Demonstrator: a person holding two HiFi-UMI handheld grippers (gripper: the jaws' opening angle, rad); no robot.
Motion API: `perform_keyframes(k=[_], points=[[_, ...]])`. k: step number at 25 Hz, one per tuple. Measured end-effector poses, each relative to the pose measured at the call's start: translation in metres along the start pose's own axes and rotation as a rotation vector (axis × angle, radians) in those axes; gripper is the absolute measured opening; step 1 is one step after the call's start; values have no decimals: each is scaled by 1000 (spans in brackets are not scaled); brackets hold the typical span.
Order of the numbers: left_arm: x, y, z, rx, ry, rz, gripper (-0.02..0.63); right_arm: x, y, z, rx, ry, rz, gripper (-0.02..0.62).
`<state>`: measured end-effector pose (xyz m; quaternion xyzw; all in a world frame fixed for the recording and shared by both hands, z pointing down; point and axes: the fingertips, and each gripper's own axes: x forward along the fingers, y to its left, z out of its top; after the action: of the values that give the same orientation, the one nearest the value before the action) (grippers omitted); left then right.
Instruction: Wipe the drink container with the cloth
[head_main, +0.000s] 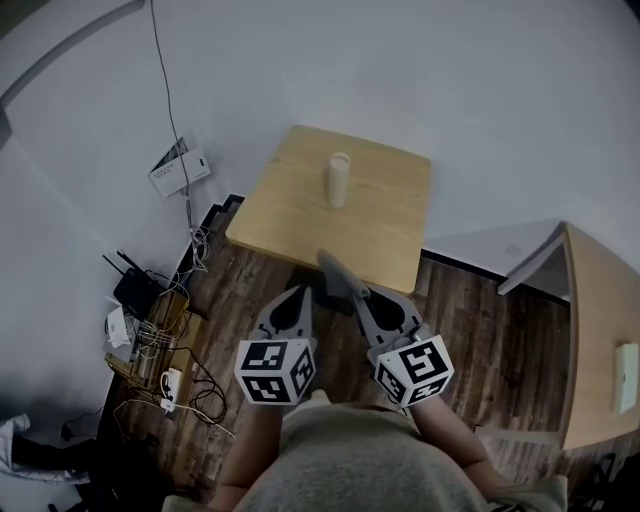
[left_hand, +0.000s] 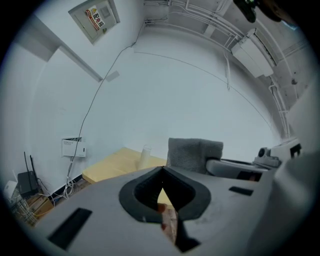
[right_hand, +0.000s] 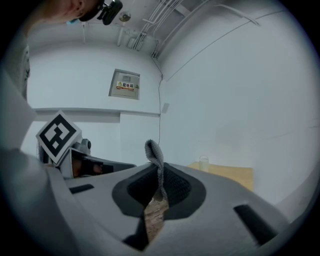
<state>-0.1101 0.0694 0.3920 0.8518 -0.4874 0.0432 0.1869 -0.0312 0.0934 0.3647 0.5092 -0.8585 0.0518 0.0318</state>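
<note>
White wall (head_main: 480, 70) and dark plank floor (head_main: 470, 320), seen from above. At left, a router (head_main: 133, 291) and loose cables lie on the floor. Centre: a small wooden table (head_main: 290, 205) against the wall, with the pale cup (head_main: 339, 179) upright near its far edge. Below it, the left gripper (left_hand: 161, 169) has its jaw tips together with nothing between them. Just beside it, the right gripper (right_hand: 161, 170) is clamped on a grey cloth (right_hand: 154, 150), whose free end stands up above the jaws. At far right is the edge of a second desk (head_main: 600, 300). Progress: the cloth is in hand, but both grippers are well short of the cup. Reaching it, steadying it and the wiping itself all appear still to be done.
</note>
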Motion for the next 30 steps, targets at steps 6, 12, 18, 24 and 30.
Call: perform_keyframes(k=[6, 12, 18, 24, 30], points=[[29, 22, 6, 5, 28, -12, 2, 27, -17, -3, 28, 0, -34, 14], [63, 26, 14, -8, 15, -14, 2, 44, -56, -5, 47, 11, -71, 14], [111, 44, 26, -34, 13, 22, 2, 85, -101, 3, 41, 5, -58, 14], [161, 52, 42, -74, -2, 66, 2, 126, -147, 14, 27, 23, -18, 14], [195, 58, 45, -101, -6, 103, 2, 156, -188, 14, 34, 28, 20, 14]])
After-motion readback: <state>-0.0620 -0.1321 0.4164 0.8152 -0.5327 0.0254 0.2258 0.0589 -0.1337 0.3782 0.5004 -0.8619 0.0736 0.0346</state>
